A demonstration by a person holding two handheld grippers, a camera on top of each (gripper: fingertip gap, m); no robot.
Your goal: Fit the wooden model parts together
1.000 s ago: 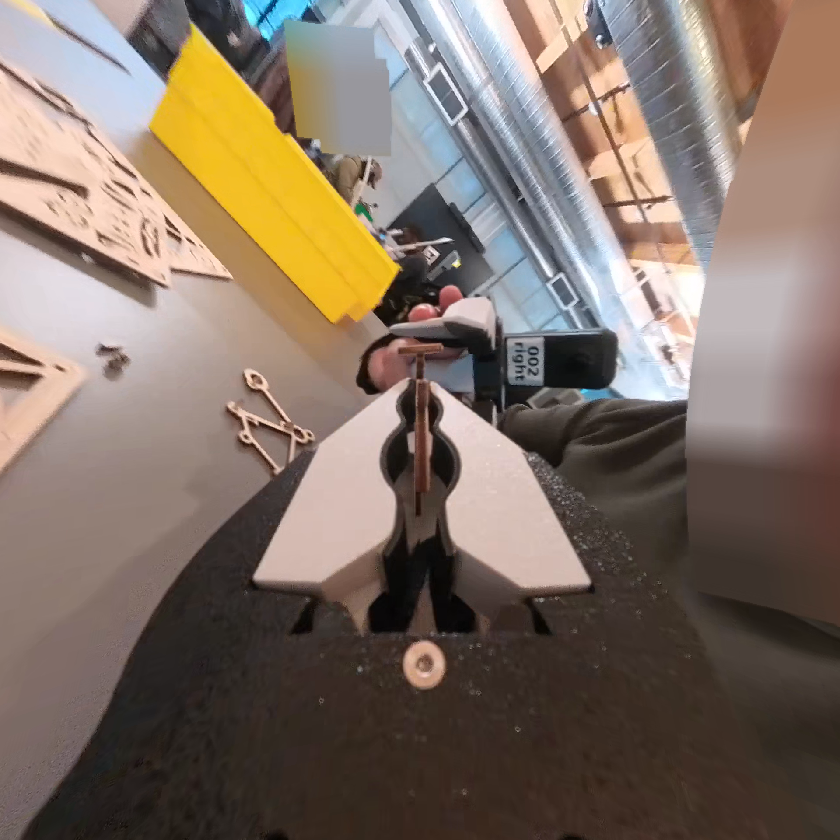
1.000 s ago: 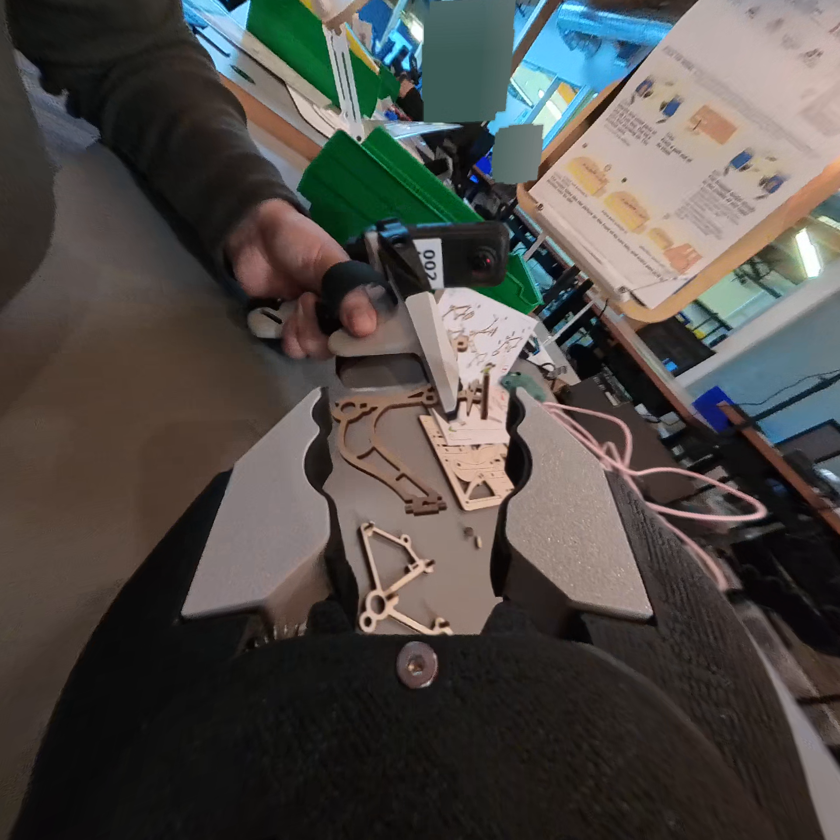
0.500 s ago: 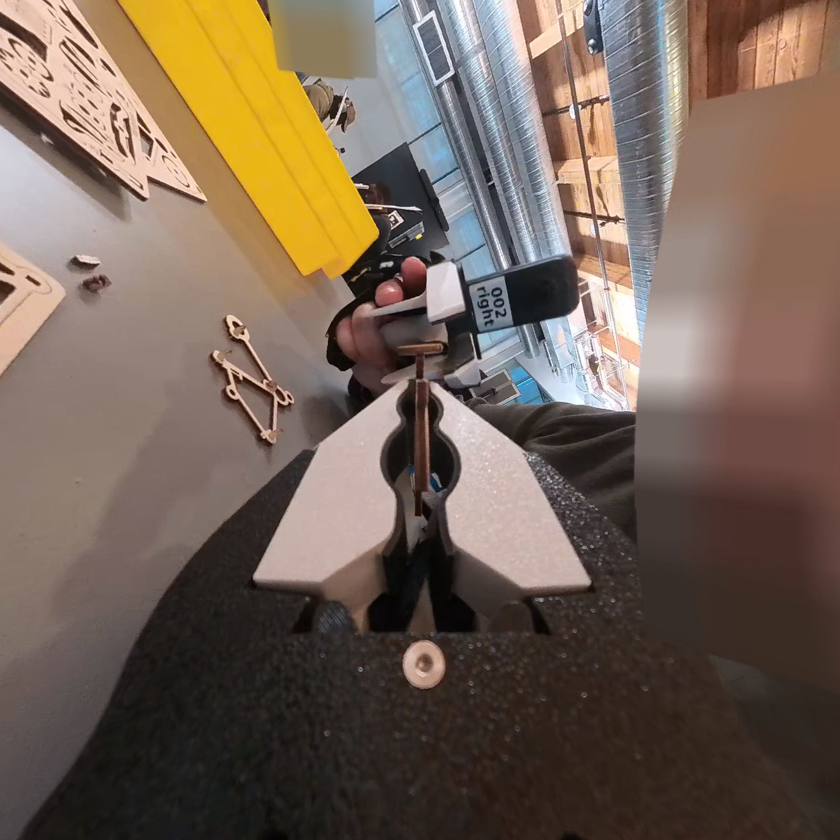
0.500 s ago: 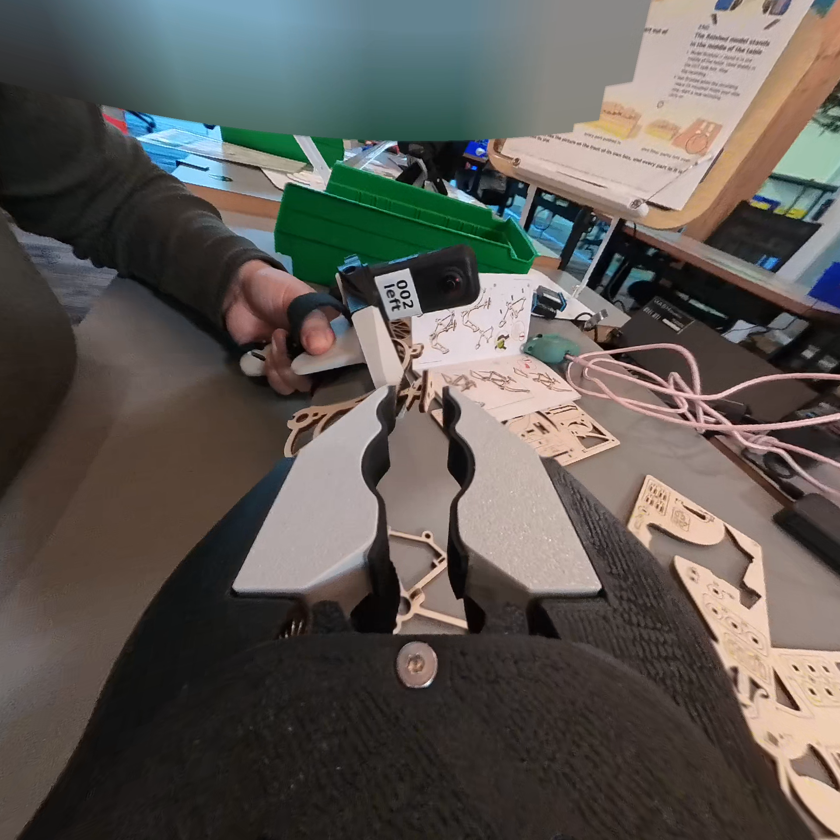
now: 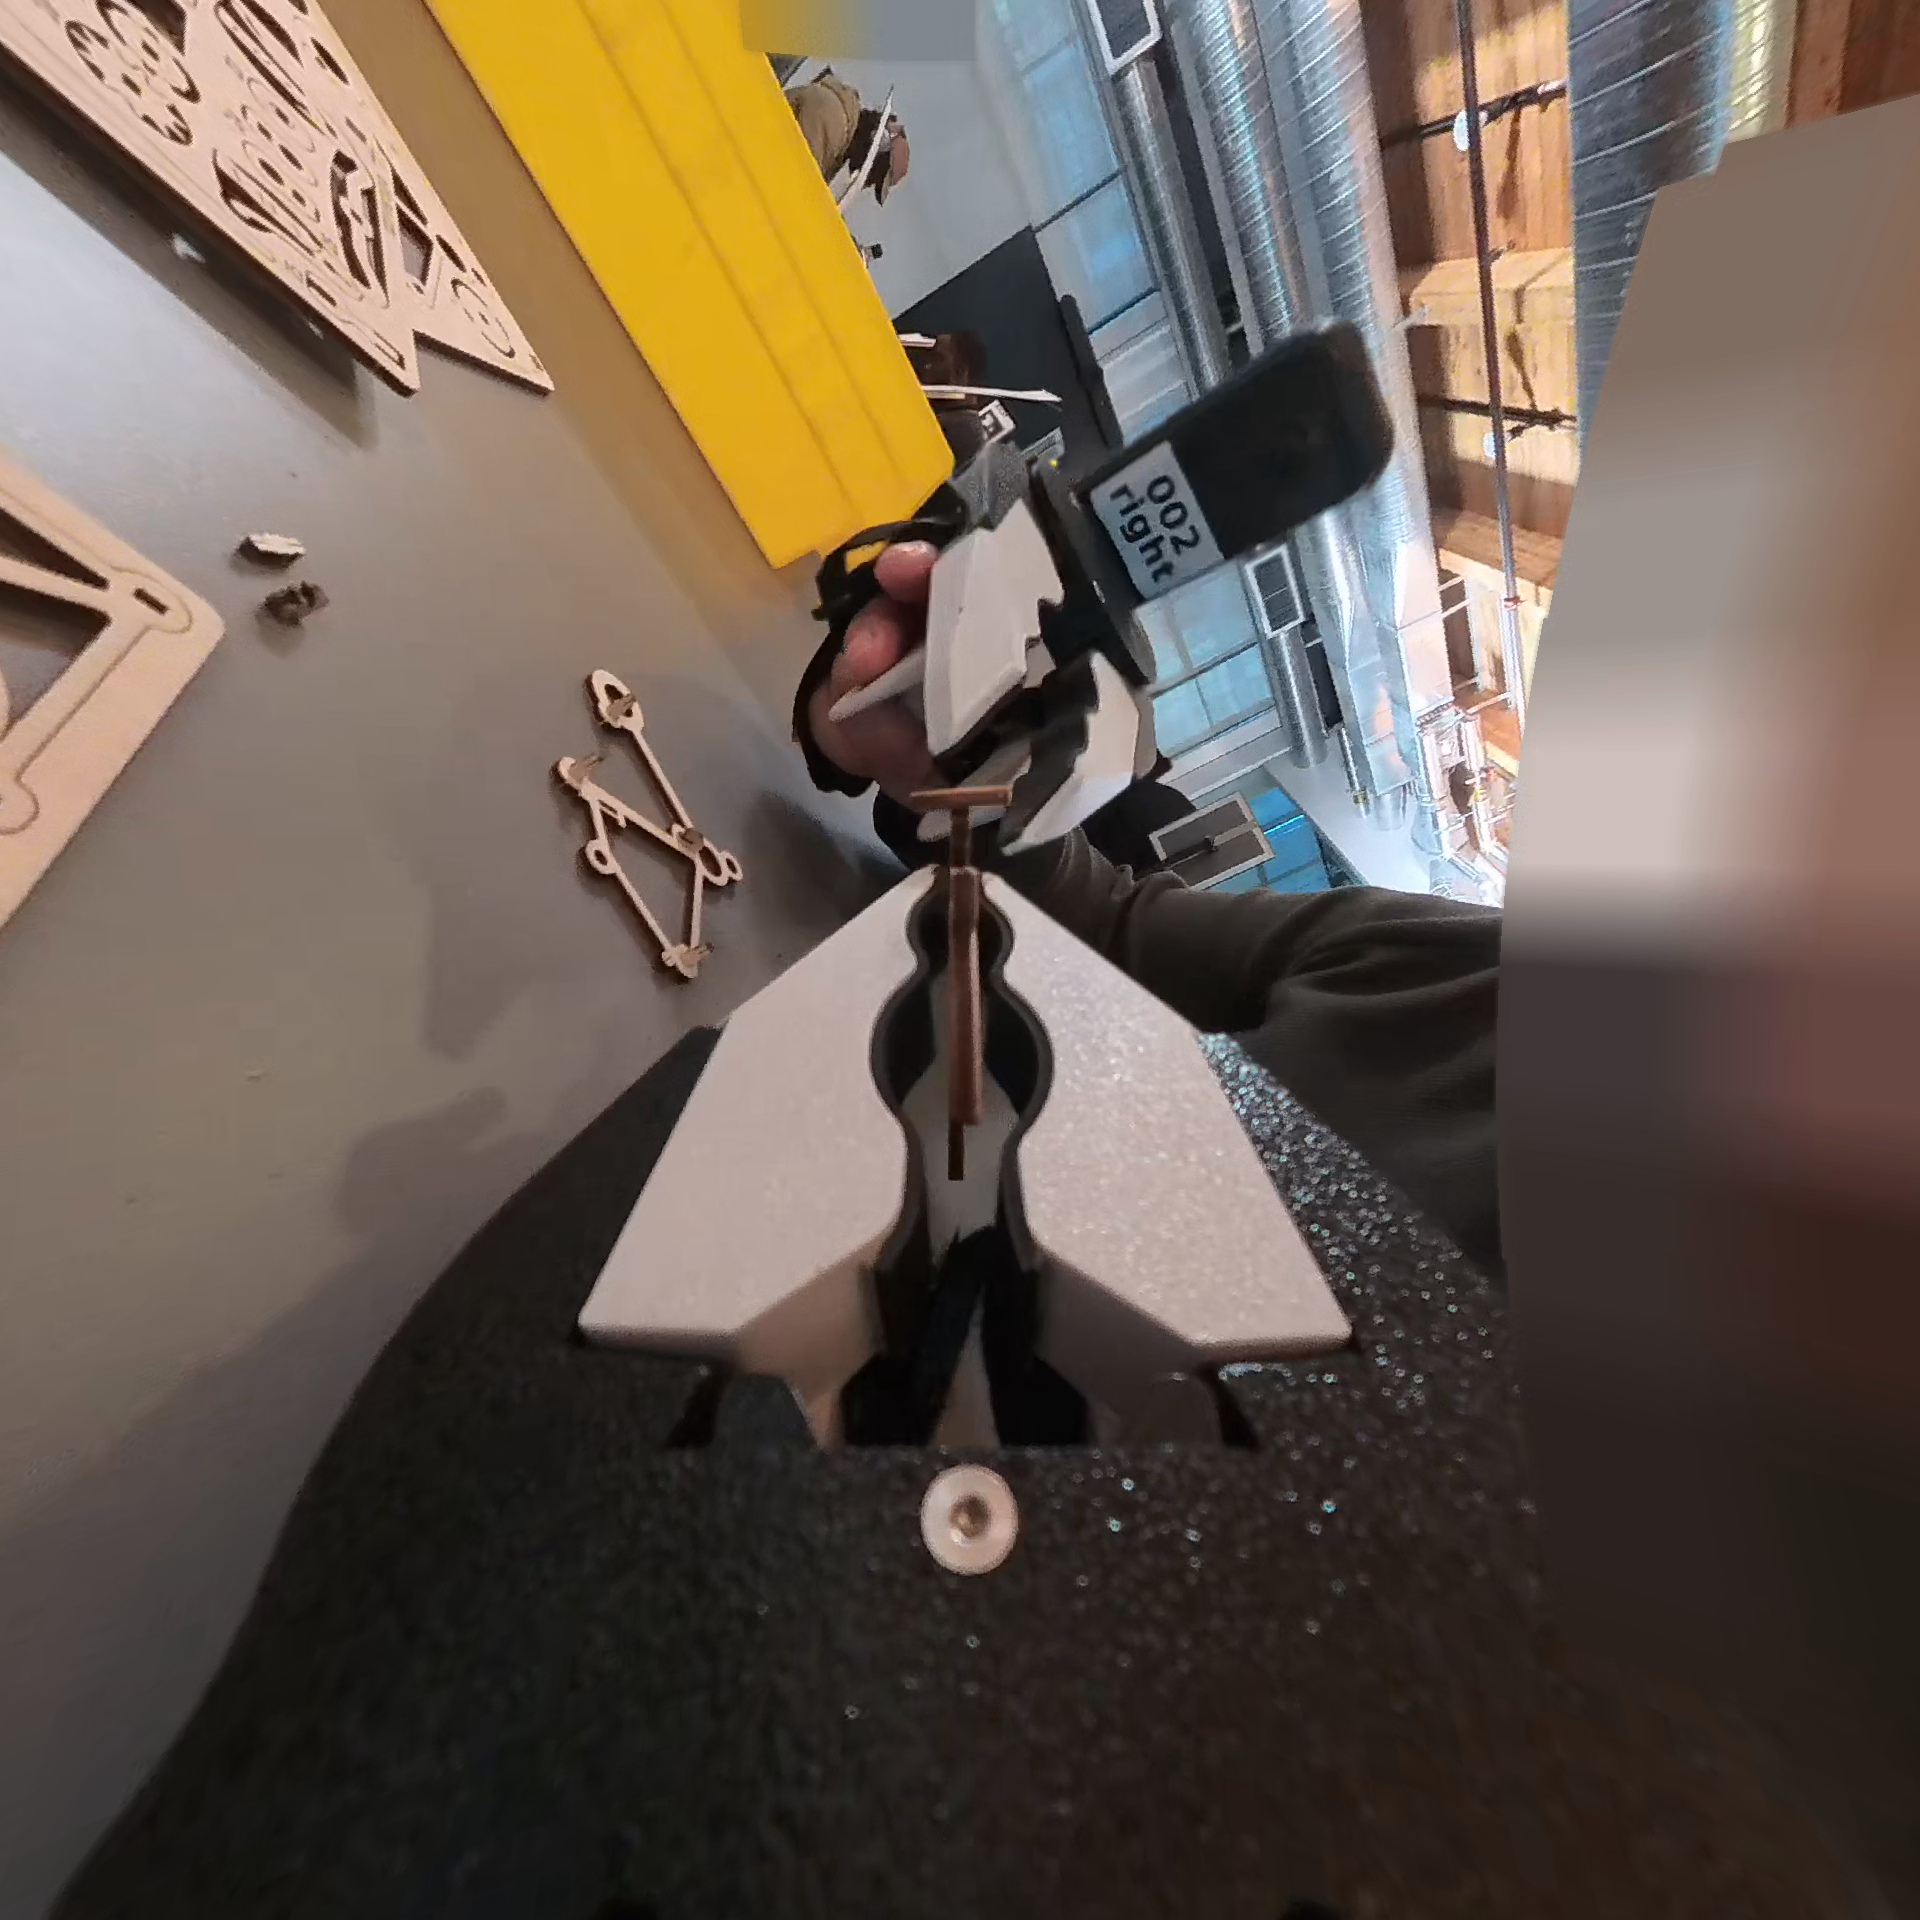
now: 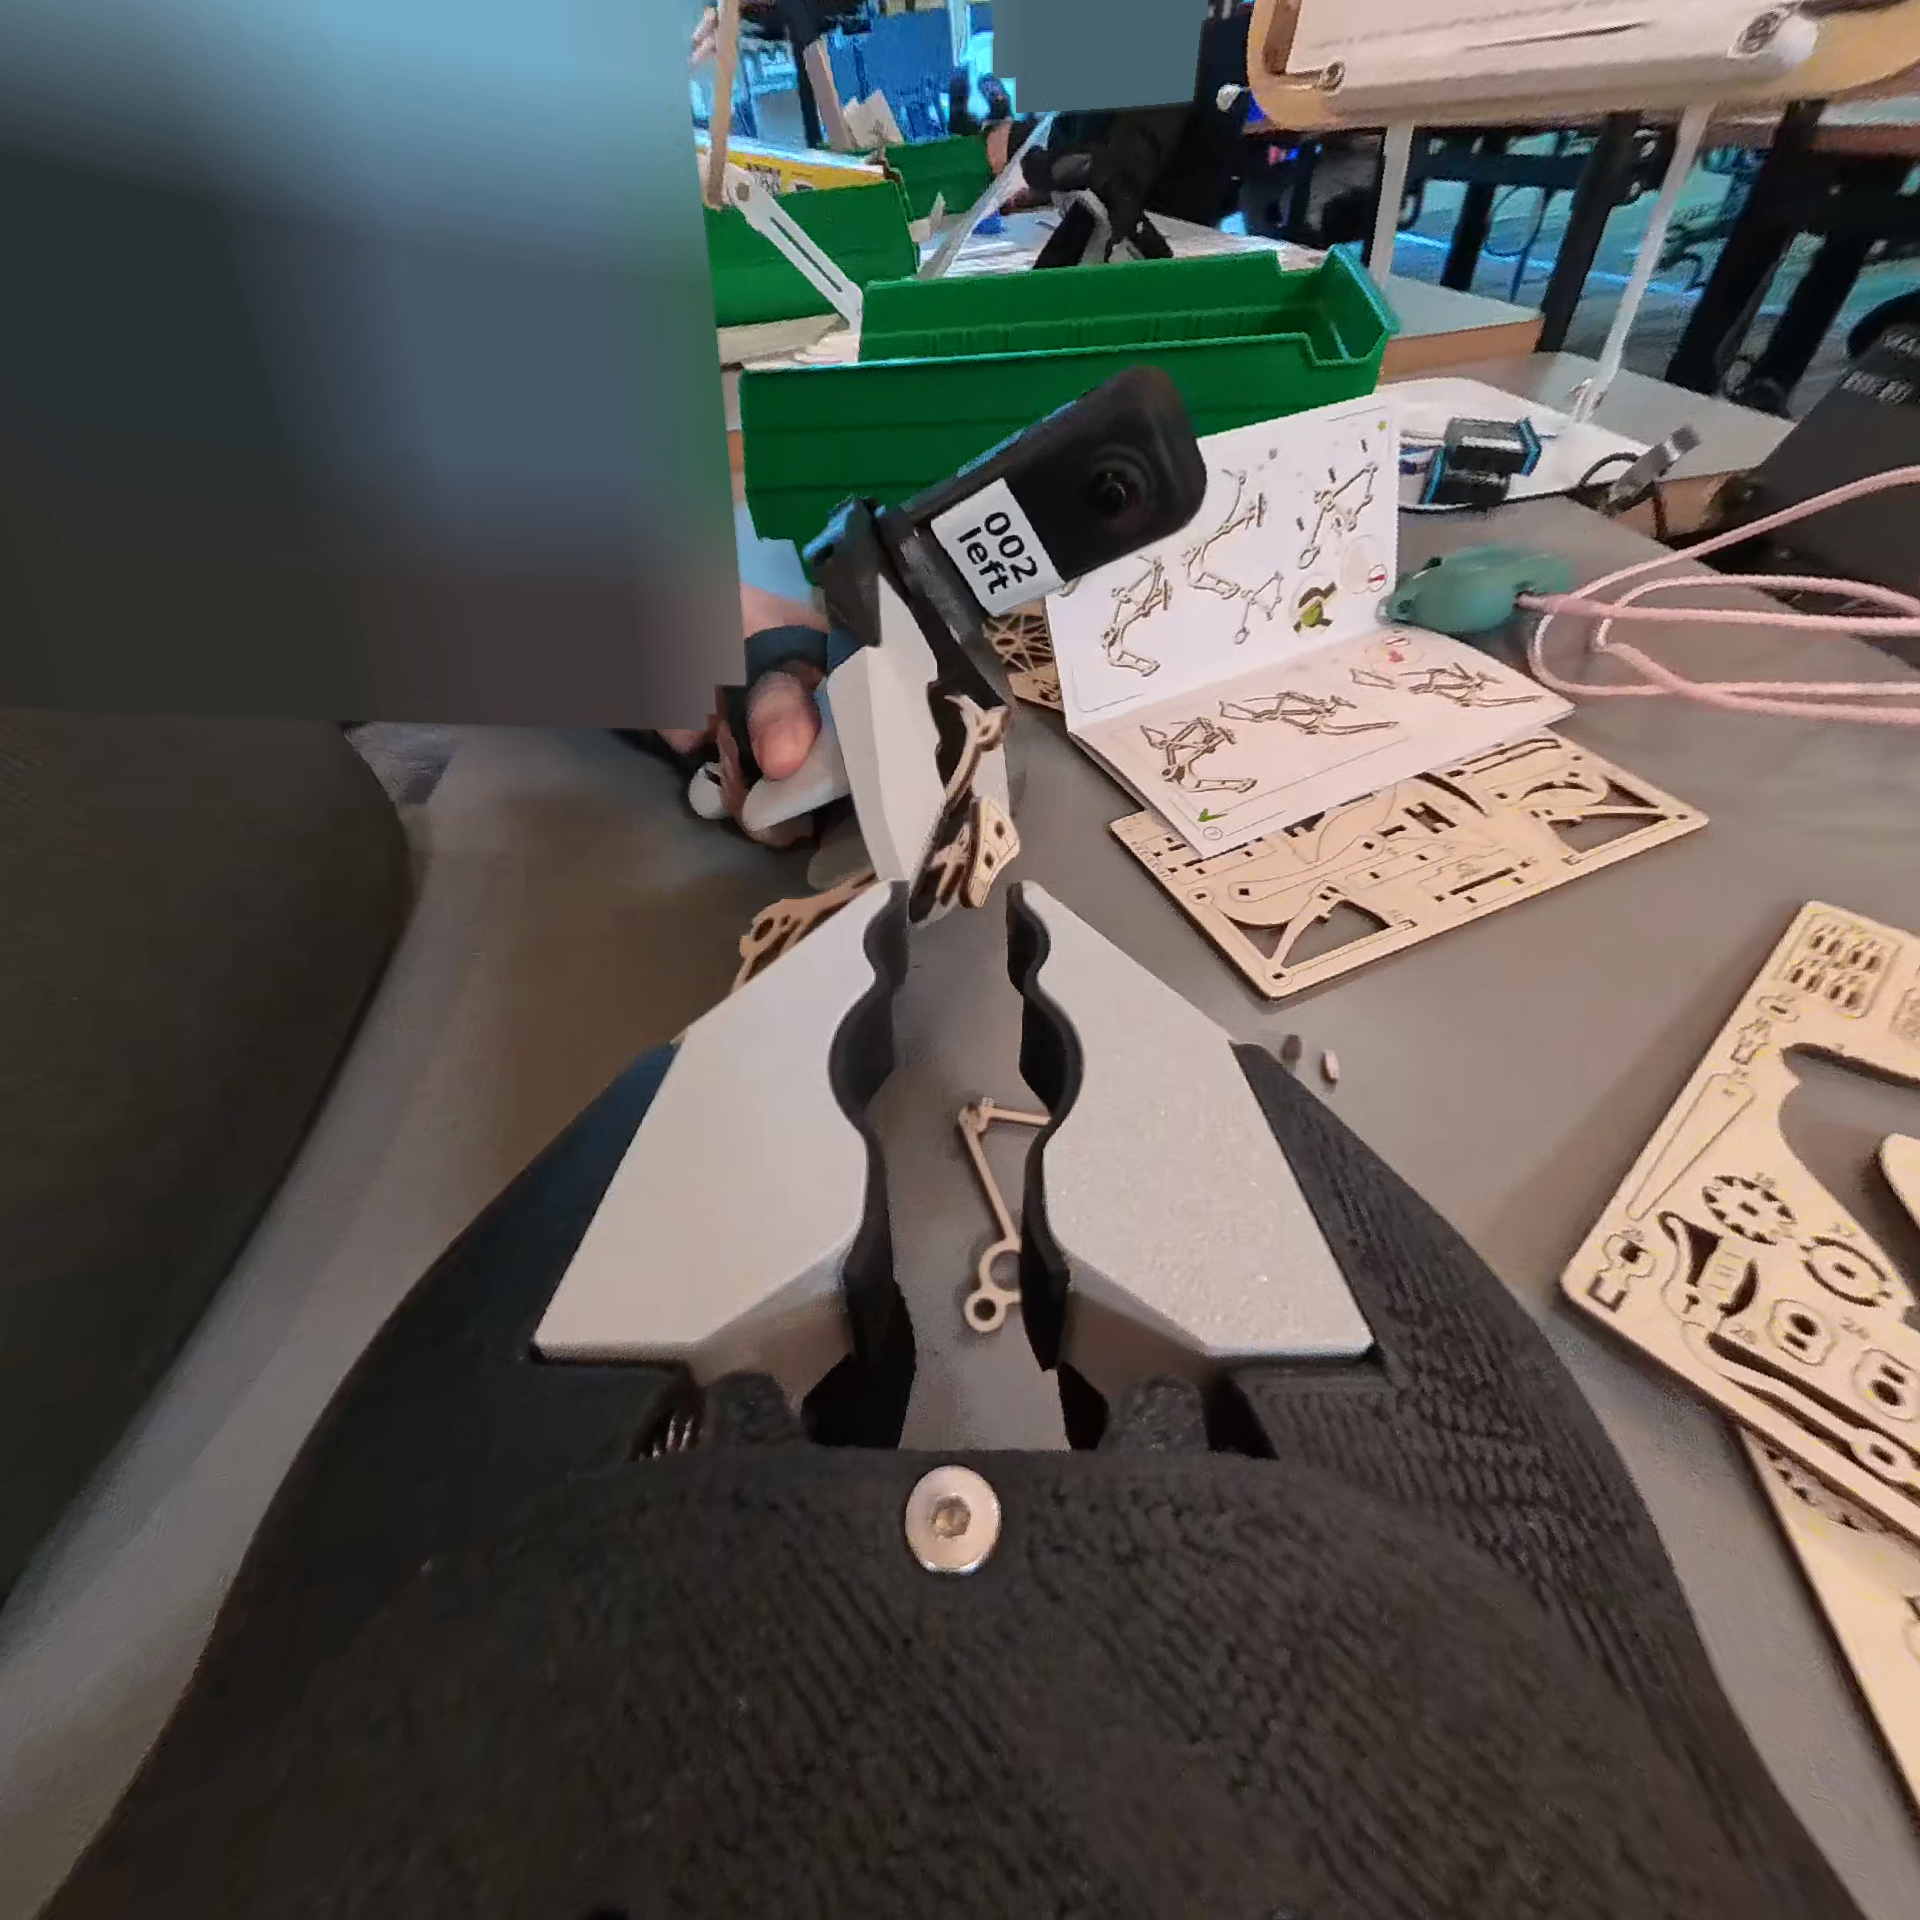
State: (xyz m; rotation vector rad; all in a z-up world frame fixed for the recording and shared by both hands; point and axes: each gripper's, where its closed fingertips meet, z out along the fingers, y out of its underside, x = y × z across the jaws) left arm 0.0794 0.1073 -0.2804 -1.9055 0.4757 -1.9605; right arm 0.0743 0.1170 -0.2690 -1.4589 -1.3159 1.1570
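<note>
Clamps the left tool [image 5: 961,883] shut on a thin wooden part [image 5: 964,997] at frame centre, raised above the grey tabletop [image 5: 312,1039], with the right tool [image 6: 956,914] gaping empty close by that part. Looks like the mating step: probably calls next for picking a loose piece, perhaps the triangular frame [image 5: 649,826] at mid-left, and lining tab to slot. Farther off, shows white labels on both cameras and a diagram booklet [image 6: 1247,644] at upper right.

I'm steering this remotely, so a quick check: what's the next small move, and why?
Probably ease the right hand-held gripper forward and close on the wooden piece. It is open and empty, just short of that piece, which the left hand-held gripper holds clamped, lifted off the table.
</note>
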